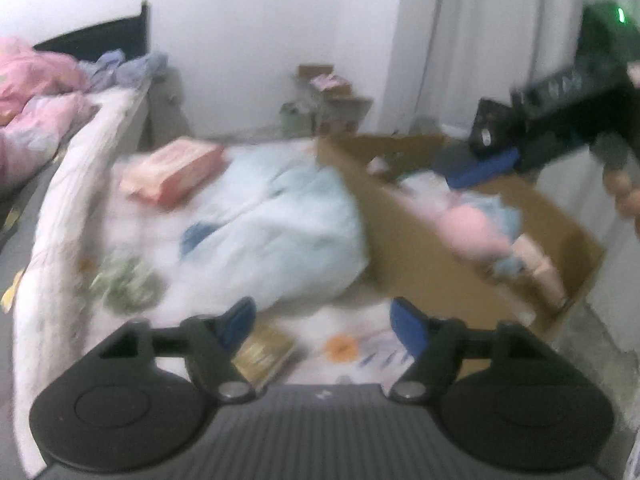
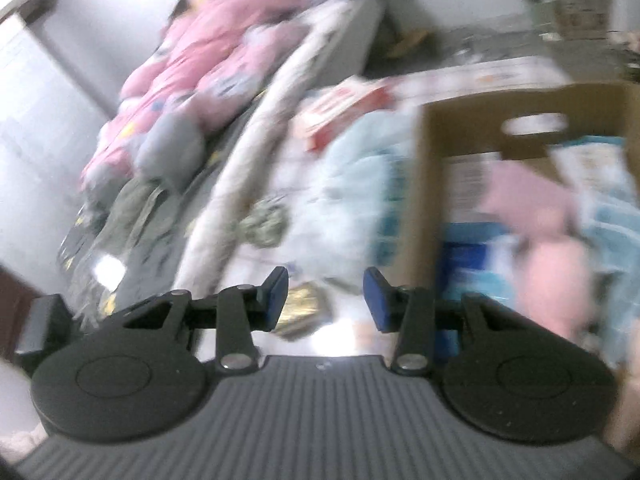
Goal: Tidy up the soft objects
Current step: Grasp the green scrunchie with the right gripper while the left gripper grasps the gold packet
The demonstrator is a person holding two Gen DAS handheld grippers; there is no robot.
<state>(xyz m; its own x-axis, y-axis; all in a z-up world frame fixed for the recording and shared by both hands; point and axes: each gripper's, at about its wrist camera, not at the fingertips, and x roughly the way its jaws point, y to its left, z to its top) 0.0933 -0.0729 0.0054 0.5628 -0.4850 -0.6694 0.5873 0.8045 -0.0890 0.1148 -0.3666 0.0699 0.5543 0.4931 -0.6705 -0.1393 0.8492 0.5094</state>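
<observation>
Nearest the left wrist view, the left claw (image 1: 322,320) stands wide apart with nothing between its blue pads (image 1: 408,330). The right claw (image 2: 325,300) is also parted, more narrowly, and empty too. Both frames are smeared, so fine detail is lost.

Just beyond the claws, on the white floral bedspread (image 1: 352,344), lies a small gold-brown packet (image 1: 266,354), and to the left a crumpled greenish cloth (image 1: 124,284). That cloth looks light and limp; a pinch on any raised fold should lift it, though it will dangle.

Farther on, in the middle of the bed, sits the pale blue bundle (image 1: 280,224), apparently a plush or padded thing with darker blue patches. Judging by its bulk and puffy surface it is light, yielding and not fragile, but too broad for one claw to span. A hold on a bunched edge or seam, or one claw at each side, seems the safer grip; smooth fabric may slip out of a shallow pinch.

Right of it, touching its side, is the open cardboard box (image 1: 408,248), already holding a pink soft toy (image 1: 476,232) and light blue fabric. Beyond the bundle to the left lies a pink flat pack (image 1: 172,174), stiffer by its look. Far left, pink bedding (image 1: 36,92) is heaped.
</observation>
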